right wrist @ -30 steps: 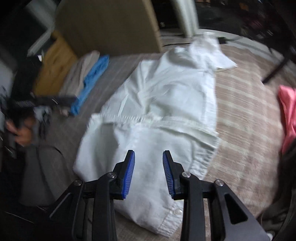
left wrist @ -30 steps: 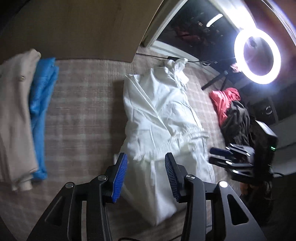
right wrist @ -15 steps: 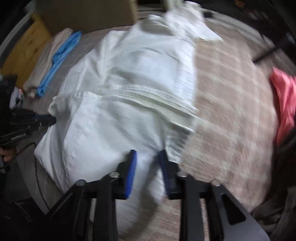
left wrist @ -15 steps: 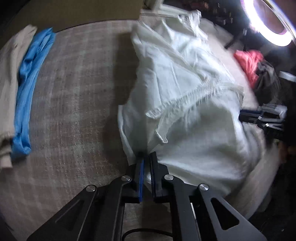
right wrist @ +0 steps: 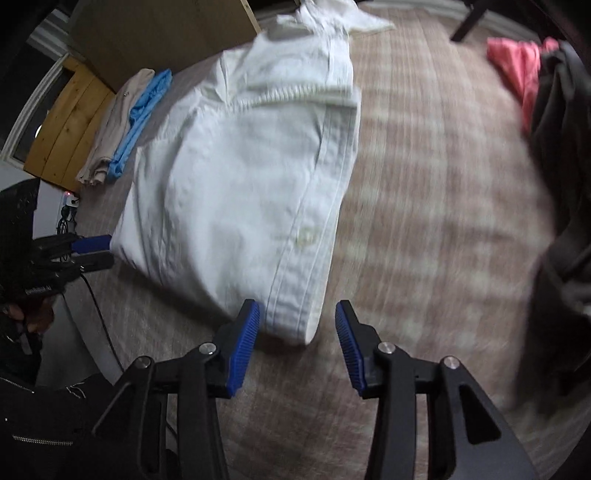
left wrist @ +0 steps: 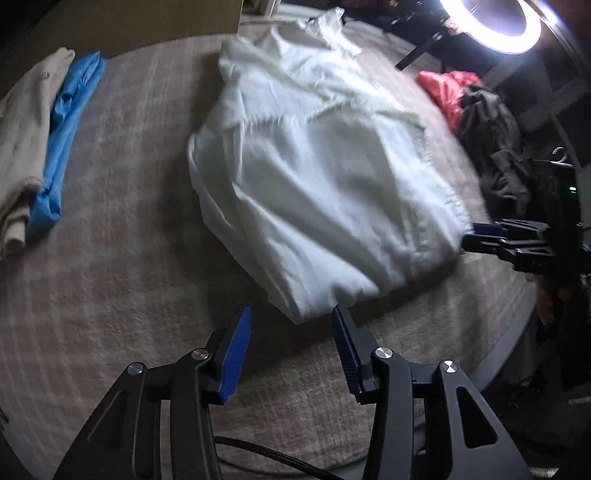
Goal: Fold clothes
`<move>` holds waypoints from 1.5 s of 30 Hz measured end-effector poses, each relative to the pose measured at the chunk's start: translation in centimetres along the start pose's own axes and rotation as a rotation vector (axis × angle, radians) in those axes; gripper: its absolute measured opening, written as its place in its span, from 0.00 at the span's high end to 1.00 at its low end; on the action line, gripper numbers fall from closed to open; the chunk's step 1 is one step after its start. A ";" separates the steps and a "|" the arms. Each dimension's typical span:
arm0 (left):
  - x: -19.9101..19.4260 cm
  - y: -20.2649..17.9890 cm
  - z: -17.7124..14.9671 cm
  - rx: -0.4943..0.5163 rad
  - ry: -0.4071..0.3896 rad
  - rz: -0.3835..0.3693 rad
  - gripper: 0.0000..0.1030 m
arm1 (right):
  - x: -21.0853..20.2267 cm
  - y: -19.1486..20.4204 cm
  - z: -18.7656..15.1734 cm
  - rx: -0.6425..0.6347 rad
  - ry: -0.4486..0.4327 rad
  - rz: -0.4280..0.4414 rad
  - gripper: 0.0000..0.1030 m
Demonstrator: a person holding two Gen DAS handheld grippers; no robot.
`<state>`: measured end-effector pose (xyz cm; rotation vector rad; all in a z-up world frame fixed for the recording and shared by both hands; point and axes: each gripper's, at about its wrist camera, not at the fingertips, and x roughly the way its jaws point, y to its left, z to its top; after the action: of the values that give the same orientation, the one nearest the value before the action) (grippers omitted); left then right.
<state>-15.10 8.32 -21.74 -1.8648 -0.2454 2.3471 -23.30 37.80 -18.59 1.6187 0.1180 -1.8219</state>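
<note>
A white garment [left wrist: 314, 173] lies on the plaid rug, its lower part folded up over itself; it also shows in the right wrist view [right wrist: 240, 184]. My left gripper [left wrist: 291, 350] is open and empty, just short of the garment's near folded corner. My right gripper [right wrist: 299, 343] is open and empty, its fingers on either side of the garment's other near corner without holding it. In the left wrist view the right gripper [left wrist: 491, 240] shows at the garment's right edge. In the right wrist view the left gripper [right wrist: 92, 251] shows at the garment's left edge.
A folded beige garment [left wrist: 22, 122] and a folded blue one [left wrist: 62, 133] lie at the left of the rug [left wrist: 110, 295]. A red garment [left wrist: 447, 88] and a dark pile [left wrist: 495, 147] lie at the right. A lit ring light [left wrist: 491, 26] stands behind. A brown board [right wrist: 155, 33] leans at the back.
Both grippers closed on the garment's near edge half a second ago, carried it forward into a fold, and have now opened and let go. The garment lies shorter than before.
</note>
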 end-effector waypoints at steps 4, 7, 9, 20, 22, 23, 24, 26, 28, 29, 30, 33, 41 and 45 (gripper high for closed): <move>0.6 -0.6 -0.7 -0.010 -0.002 0.007 0.58 | 0.7 0.2 -0.5 -0.027 0.004 -0.006 0.59; 0.7 -0.9 -0.6 0.003 -0.016 -0.030 0.79 | 0.8 0.1 -0.6 -0.042 -0.007 0.012 0.59; 0.9 -1.4 -0.7 0.040 -0.017 -0.037 0.90 | 0.9 -0.1 -0.6 -0.041 -0.006 0.031 0.65; 1.5 0.7 -1.3 0.032 0.027 -0.145 0.93 | 0.8 0.5 -0.8 -0.092 0.034 -0.073 0.95; 1.0 1.2 -1.2 0.018 0.034 -0.152 0.86 | 0.3 0.7 -0.6 -0.110 0.034 -0.098 0.93; 0.6 1.5 -1.3 0.012 0.037 -0.153 0.78 | 0.0 0.8 -0.5 -0.114 0.032 -0.112 0.80; -0.1 1.8 -1.7 0.023 0.037 -0.131 0.75 | -0.7 0.7 -0.4 -0.104 0.022 -0.129 0.72; -1.9 2.5 -2.4 0.036 0.018 -0.086 0.80 | -2.4 0.5 -0.2 -0.088 -0.007 -0.162 0.66; -4.3 2.6 -1.8 0.042 -0.037 -0.058 0.80 | -4.6 0.9 0.2 -0.095 -0.083 -0.166 0.66; -5.6 2.2 -1.0 0.043 -0.087 -0.068 0.80 | -5.2 1.3 0.5 -0.106 -0.114 -0.153 0.66; -6.1 1.5 -0.2 0.050 -0.122 -0.087 0.81 | -5.5 2.1 1.2 -0.128 -0.139 -0.127 0.66; -6.1 -0.8 2.6 0.120 -0.206 -0.154 0.81 | -3.7 5.0 3.3 -0.219 -0.172 -0.082 0.67; 0.8 3.8 7.1 0.087 -0.178 -0.088 0.98 | 4.3 7.8 8.4 -0.302 -0.146 -0.102 0.75; 1.4 5.9 6.9 0.080 -0.154 -0.118 0.98 | 4.7 4.3 8.9 -0.237 -0.114 -0.187 0.98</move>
<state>-22.16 2.53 -22.79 -1.5910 -0.2650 2.3854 -28.40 28.19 -19.31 1.3737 0.4301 -1.9536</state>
